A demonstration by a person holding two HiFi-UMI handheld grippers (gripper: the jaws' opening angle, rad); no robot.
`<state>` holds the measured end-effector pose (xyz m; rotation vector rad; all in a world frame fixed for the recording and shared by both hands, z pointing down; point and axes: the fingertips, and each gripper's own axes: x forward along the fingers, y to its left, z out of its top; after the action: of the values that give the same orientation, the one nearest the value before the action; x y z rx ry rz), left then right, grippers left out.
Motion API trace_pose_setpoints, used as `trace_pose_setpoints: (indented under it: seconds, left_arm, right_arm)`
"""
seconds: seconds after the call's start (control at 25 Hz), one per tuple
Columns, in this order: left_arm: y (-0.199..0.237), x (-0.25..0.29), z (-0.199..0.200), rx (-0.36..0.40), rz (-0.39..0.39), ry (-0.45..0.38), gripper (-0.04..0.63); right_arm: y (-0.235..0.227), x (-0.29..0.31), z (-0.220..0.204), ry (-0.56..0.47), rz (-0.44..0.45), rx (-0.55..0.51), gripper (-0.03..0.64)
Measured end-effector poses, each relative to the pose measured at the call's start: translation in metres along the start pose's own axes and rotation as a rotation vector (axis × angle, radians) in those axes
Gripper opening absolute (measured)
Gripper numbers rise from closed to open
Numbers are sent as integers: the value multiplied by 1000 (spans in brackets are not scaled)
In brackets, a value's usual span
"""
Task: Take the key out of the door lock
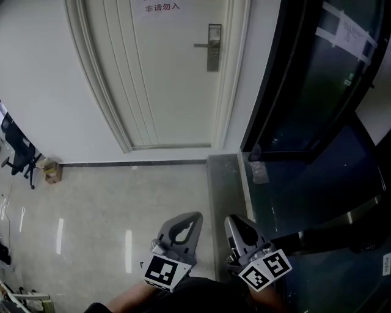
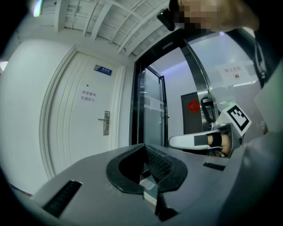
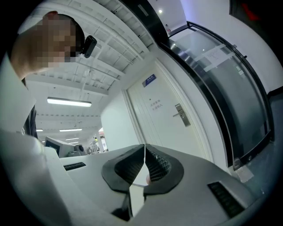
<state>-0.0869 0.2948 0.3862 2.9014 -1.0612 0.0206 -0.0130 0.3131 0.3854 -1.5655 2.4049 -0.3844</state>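
White door (image 1: 171, 79) sign (image 1: 162, 8) reads 非请勿入; left tongs (image 2: 143, 148) and right tongs (image 3: 144, 149) are pressed together, empty.

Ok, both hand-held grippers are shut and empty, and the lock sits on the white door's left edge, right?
No: the head view shows the lock on the right edge of the white door, beside the glass partition. The left hand-held gripper and right hand-held gripper are indeed shut and empty.
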Motion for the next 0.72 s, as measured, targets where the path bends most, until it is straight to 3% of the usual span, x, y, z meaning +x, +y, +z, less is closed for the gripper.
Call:
trace_pose_setpoints:
  seconds: [0.4,0.72]
  left_arm:
    - [114,90,25,34,-60,-19,5]
    - [163,144,44,85,-86,-40,5]
  right_arm:
    - [-42,137,31,-49,-29,-19,17]
    - [-70,200,47,-49,-52,-22,17]
